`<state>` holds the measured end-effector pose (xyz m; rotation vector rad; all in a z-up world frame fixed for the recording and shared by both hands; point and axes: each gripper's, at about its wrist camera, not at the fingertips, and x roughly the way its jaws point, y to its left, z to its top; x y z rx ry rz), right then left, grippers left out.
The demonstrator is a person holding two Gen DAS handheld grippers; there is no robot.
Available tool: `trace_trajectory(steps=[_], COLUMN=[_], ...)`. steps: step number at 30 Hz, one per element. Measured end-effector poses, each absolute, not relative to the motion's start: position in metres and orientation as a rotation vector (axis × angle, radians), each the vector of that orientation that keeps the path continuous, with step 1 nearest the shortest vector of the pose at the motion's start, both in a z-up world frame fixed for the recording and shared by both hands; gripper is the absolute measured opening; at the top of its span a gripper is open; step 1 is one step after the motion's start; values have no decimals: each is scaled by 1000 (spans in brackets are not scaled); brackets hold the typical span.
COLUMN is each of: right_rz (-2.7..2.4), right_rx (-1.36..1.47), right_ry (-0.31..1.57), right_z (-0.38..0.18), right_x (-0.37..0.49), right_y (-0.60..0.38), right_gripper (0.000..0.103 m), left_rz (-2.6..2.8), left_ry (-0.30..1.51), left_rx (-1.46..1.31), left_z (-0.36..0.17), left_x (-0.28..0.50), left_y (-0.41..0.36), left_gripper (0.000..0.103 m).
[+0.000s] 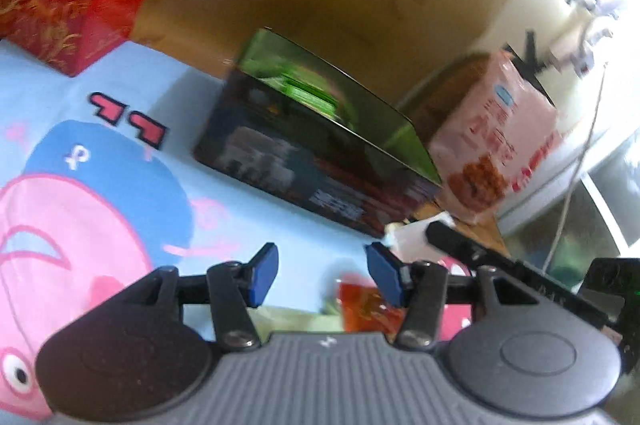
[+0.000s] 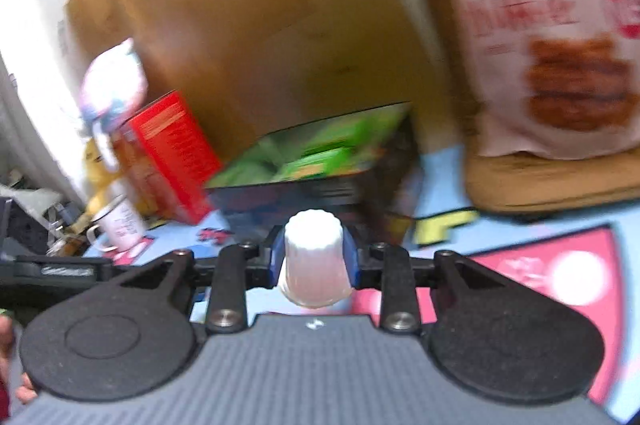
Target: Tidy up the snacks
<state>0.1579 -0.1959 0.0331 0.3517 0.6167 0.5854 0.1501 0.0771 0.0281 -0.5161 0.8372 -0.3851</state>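
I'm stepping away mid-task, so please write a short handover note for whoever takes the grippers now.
Right gripper: shut on a white ribbed-cap bottle.
Left gripper: open, empty, over an orange snack packet on the cartoon mat.
Dark open box ahead holds green packets; pink snack bag stands right of it.
Done: some packets boxed.
Left: probably place the bottle, collect the orange packet.

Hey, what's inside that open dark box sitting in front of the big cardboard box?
Inside the open dark box lie green packets, several of them side by side. The pictures are blurred, so their count and print cannot be told, and the box's near wall hides whatever lies beneath them.
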Motion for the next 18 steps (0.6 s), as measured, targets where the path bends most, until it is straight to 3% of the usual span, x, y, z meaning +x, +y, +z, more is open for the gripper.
trace_trajectory(steps=[7, 13, 18], right_rz=[702, 636, 628], right_rx=[505, 398, 345], right_ry=[854, 770, 770], right_z=[3, 12, 8], right_x=[194, 185, 179], right_y=[-148, -161, -182], right_gripper=[34, 43, 44], left_rz=[-331, -359, -387], left_ry=[851, 879, 885], left_rx=[-595, -559, -535], left_z=[14, 10, 13], left_x=[159, 166, 171], left_y=[106, 89, 72], left_gripper=[51, 51, 51])
